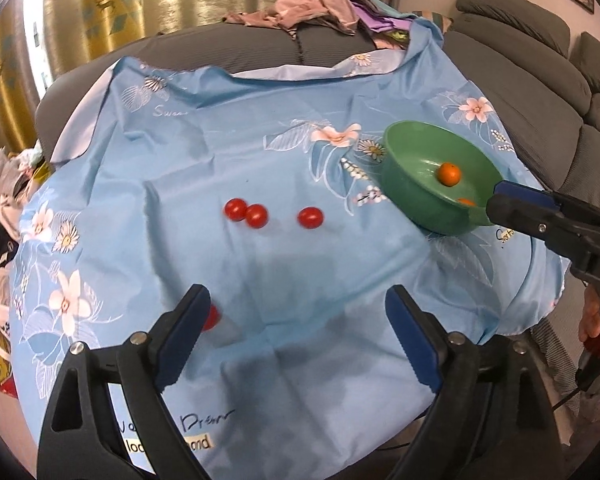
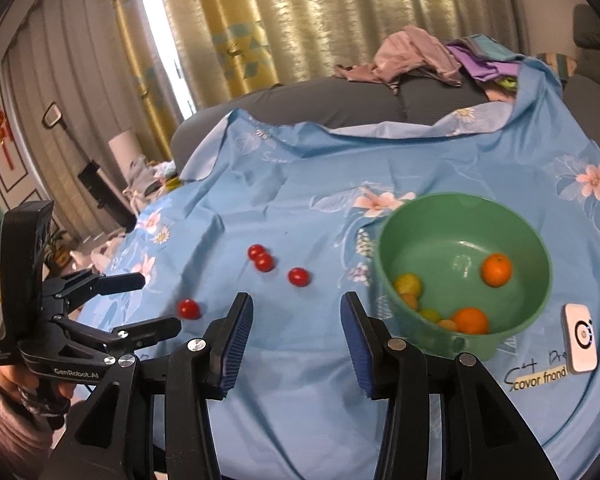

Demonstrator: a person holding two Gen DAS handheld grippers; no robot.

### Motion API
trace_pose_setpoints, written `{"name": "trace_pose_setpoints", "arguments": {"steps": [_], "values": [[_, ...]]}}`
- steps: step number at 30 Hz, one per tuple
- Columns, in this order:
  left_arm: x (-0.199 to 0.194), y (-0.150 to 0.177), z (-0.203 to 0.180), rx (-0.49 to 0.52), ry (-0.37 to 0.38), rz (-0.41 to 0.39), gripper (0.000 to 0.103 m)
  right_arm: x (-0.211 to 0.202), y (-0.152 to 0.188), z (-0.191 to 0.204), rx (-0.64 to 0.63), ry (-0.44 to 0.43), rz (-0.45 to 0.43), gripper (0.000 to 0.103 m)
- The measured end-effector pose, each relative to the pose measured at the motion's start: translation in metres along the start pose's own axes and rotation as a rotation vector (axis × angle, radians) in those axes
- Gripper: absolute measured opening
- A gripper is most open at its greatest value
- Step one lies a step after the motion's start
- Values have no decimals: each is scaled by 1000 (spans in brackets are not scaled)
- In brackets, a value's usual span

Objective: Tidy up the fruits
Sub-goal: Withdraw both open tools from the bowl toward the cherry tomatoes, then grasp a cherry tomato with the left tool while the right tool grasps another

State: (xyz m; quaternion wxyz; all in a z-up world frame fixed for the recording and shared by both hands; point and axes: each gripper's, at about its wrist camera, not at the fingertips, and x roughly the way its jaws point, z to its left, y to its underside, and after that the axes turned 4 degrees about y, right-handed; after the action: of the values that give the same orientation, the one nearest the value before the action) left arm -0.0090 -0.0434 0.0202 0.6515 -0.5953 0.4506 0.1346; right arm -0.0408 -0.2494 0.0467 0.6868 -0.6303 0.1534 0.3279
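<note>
The green bowl is sitting on the right of the blue cloth, collecting the orange and yellow fruits. Four red tomatoes are lying loose to its left, one nearest. The left gripper is spreading wide by that one, holding nothing. The right gripper is hanging half-open and empty beside the bowl.

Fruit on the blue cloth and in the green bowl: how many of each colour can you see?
Red cherry tomatoes, on the cloth: 4
Orange citrus fruits, in the green bowl: 2
Small yellowish fruits, in the bowl: 4, partly hidden
Total: 10
</note>
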Motion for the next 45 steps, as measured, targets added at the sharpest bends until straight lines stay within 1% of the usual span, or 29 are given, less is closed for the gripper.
{"name": "trace_pose_setpoints", "arguments": {"steps": [15, 21, 27, 30, 35, 36, 38, 40, 42, 44, 45], "values": [[-10, 30, 42, -84, 1, -12, 89, 21, 3, 40, -62, -23, 64, 46], [-13, 41, 55, -105, 14, -24, 89, 33, 6, 42, -63, -19, 98, 46], [-6, 46, 64, -121, 35, -20, 88, 46, 9, 44, -66, -16, 133, 46], [1, 46, 67, -123, 34, -9, 87, 53, 10, 46, -69, -21, 149, 46], [9, 42, 73, -118, 39, -5, 81, 65, 10, 47, -70, -29, 169, 46], [11, 40, 74, -113, 40, -8, 80, 67, 10, 46, -69, -29, 173, 46], [14, 36, 75, -102, 48, -12, 75, 71, 10, 45, -65, -31, 180, 46], [17, 31, 74, -77, 57, -12, 74, 75, 11, 44, -61, -30, 187, 46], [26, 27, 73, -49, 51, 6, 71, 80, 11, 41, -53, -31, 196, 46], [35, 24, 72, -21, 48, 37, 63, 83, 11, 40, -49, -32, 201, 46], [41, 23, 72, -1, 43, 56, 61, 84, 12, 39, -47, -35, 203, 46]]}}
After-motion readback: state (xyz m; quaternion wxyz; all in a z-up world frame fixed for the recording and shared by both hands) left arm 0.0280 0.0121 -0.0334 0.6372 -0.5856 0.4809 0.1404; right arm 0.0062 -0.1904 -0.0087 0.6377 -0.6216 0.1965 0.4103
